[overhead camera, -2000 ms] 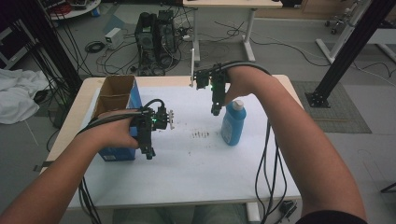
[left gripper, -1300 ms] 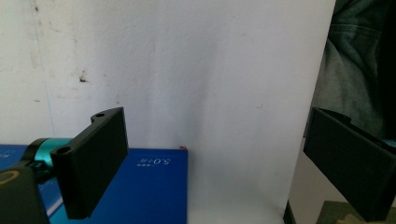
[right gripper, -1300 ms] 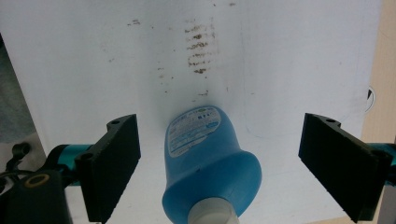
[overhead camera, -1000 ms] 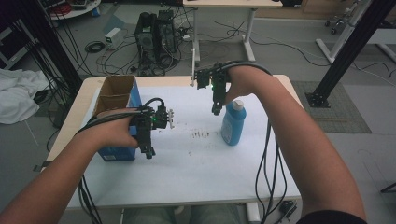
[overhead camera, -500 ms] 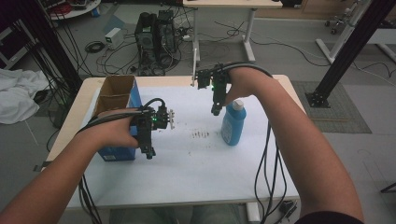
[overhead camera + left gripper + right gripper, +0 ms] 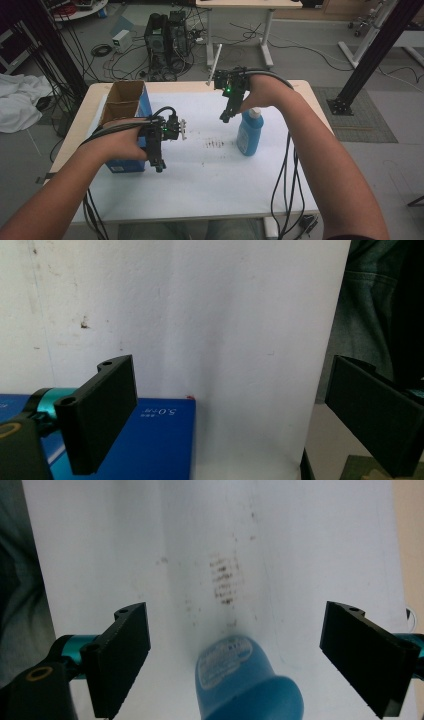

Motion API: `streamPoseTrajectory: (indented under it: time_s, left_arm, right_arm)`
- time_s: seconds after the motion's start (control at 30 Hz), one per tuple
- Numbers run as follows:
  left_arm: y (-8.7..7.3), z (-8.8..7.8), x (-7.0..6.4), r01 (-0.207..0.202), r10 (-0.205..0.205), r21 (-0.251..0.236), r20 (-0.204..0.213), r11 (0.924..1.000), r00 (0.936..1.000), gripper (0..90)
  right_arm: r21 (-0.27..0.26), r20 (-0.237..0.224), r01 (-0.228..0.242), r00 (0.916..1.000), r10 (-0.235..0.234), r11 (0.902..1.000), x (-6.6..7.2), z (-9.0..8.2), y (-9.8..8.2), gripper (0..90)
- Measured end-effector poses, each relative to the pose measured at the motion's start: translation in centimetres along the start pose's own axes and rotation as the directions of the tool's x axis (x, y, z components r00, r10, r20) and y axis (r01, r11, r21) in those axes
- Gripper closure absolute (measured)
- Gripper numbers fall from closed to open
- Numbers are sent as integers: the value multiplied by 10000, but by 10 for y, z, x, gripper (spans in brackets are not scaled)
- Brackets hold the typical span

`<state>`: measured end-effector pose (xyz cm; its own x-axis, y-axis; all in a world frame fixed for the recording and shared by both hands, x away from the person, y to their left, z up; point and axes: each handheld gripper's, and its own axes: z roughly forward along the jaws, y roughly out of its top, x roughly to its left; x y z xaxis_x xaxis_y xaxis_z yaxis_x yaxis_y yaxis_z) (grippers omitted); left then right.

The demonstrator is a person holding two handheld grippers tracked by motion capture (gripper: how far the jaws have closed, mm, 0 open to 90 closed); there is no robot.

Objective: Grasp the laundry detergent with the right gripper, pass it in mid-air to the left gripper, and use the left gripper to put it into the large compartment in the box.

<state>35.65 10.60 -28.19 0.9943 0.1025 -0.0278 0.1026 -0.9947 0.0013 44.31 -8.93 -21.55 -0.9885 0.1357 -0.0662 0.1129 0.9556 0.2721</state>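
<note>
Left claw [image 6: 158, 162] hangs with jaws wide apart, nothing between them, just beside the blue carton box [image 6: 131, 112] at the table's [image 6: 210, 190] left side. Stain marks [image 6: 214, 144] sit mid-table. Right claw [image 6: 225, 117] is spread wide too, hovering just left of and above the blue bottle [image 6: 249, 132], not touching it. Looks like the approach step; next I need to lower and center my right jaws around the bottle's body before closing.

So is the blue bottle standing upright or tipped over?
Upright: the blue bottle stands on its base on the white sheet, white cap on top.
</note>
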Motion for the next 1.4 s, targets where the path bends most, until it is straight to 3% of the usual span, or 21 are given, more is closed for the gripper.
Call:
streamPoseTrajectory:
  time_s: [0.07,0.1,0.17,0.23,0.43,0.53,0.57,0.6,0.73,0.77,0.8,1.0,1.1,1.23,1.4]
  left_arm:
    - [0,-1,-1,2,-2,17,-43,10000,10000,64]
    - [0,-1,-1,26,-27,-53,-93,10000,10000,64]
    - [0,-2,-2,0,0,40,-50,10000,10000,64]
    - [0,-1,-3,45,-45,38,-49,10000,10000,64]
    - [-2,-2,-5,129,-129,30,-135,9999,9998,64]
    - [-4,-2,-5,72,-71,85,-172,9999,9998,64]
    - [-4,-3,-6,156,-155,81,-128,9998,9998,64]
    - [-5,-3,-5,136,-135,110,-102,9998,9999,64]
    - [-8,-4,-5,225,-223,76,-134,9997,9997,64]
    - [-9,-3,-5,230,-228,91,-137,9997,9996,64]
    - [-9,-3,-5,226,-225,96,-119,9997,9997,64]
    - [-8,-1,-3,234,-233,143,-64,9996,9997,64]
    - [-4,1,-3,177,-176,138,-37,9997,9998,64]
    - [2,2,-3,20,-20,188,14,9998,10000,64]
    - [7,1,-4,-135,135,113,-35,9998,9999,64]
  right_arm:
    - [-944,-143,-218,9997,205,9953,-2,0,-4,117]
    - [-944,-143,-218,9997,205,9953,-2,0,-4,117]
    - [-1427,-184,-384,9992,362,9890,-4,1,-5,117]
    - [-2105,-96,-768,9970,765,9746,-8,1,-6,116]
    - [-2670,437,-1333,9877,1502,9544,-18,4,-9,117]
    - [-2995,594,-1806,9765,2073,9369,-25,3,-13,116]
    - [-3357,615,-2002,9704,2335,9204,-31,2,-16,116]
    - [-3357,615,-2002,9704,2335,9204,-31,2,-16,116]
    - [-3875,691,-2281,9590,2748,8932,-40,-1,-26,116]
    - [-4048,685,-2445,9528,2959,8811,-43,-2,-32,116]
    - [-4131,657,-2518,9503,3044,8752,-44,-3,-35,116]
    - [-4310,780,-2733,9382,3372,8600,-45,-7,-54,116]
    - [-4551,808,-2887,9287,3619,8423,-45,-12,-68,116]
    - [-5067,664,-3074,9176,3920,8054,-46,-15,-91,116]
    - [-5420,618,-3416,8950,4418,7678,-44,-15,-117,116]
